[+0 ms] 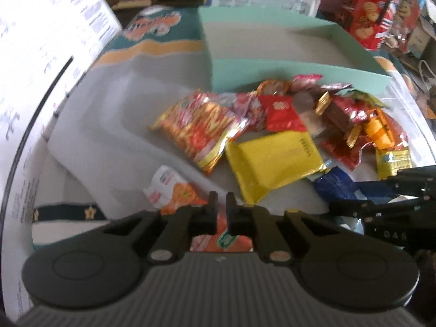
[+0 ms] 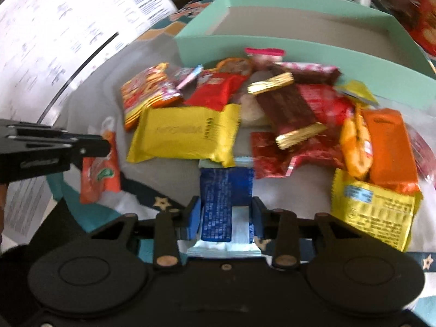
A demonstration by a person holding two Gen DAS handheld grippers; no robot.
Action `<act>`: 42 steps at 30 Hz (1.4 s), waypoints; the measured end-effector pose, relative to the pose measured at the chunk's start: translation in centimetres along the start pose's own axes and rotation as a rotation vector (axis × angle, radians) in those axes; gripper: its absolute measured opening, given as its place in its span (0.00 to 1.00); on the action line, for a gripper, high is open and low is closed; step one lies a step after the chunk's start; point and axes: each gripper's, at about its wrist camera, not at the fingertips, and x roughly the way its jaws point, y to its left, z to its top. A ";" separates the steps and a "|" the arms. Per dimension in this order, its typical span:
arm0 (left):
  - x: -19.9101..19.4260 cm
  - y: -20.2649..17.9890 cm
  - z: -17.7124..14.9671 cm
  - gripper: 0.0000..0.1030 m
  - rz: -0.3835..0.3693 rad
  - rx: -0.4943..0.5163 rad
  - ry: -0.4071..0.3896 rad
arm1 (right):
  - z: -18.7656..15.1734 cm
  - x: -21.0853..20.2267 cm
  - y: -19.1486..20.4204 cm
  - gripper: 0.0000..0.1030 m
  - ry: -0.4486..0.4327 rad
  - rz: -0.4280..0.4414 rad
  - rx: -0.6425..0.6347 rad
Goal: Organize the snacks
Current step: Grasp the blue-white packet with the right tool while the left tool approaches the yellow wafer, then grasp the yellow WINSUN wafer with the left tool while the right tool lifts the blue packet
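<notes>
A pile of snack packets lies in front of an empty mint-green box [image 1: 272,68], also in the right wrist view [image 2: 299,46]. A yellow packet [image 1: 272,160] [image 2: 185,136] lies at the pile's near edge. My left gripper [image 1: 222,207] is shut on an orange-and-white packet [image 1: 177,188], which shows in the right wrist view [image 2: 100,171]. My right gripper [image 2: 226,212] has its jaws around a blue packet [image 2: 223,196], touching its sides; that packet shows in the left wrist view [image 1: 335,185].
A brown bar with gold ends [image 2: 286,109], red packets [image 2: 218,92], an orange pouch [image 2: 387,141] and a yellow sachet [image 2: 376,209] crowd the pile. A white printed carton [image 1: 41,54] stands on the left. Boxes of goods [image 1: 368,21] stand behind.
</notes>
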 end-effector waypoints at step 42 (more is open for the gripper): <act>0.7 -4.9 3.0 0.50 -0.197 0.296 0.041 | -0.3 -5.2 -4.0 0.36 0.004 0.071 0.236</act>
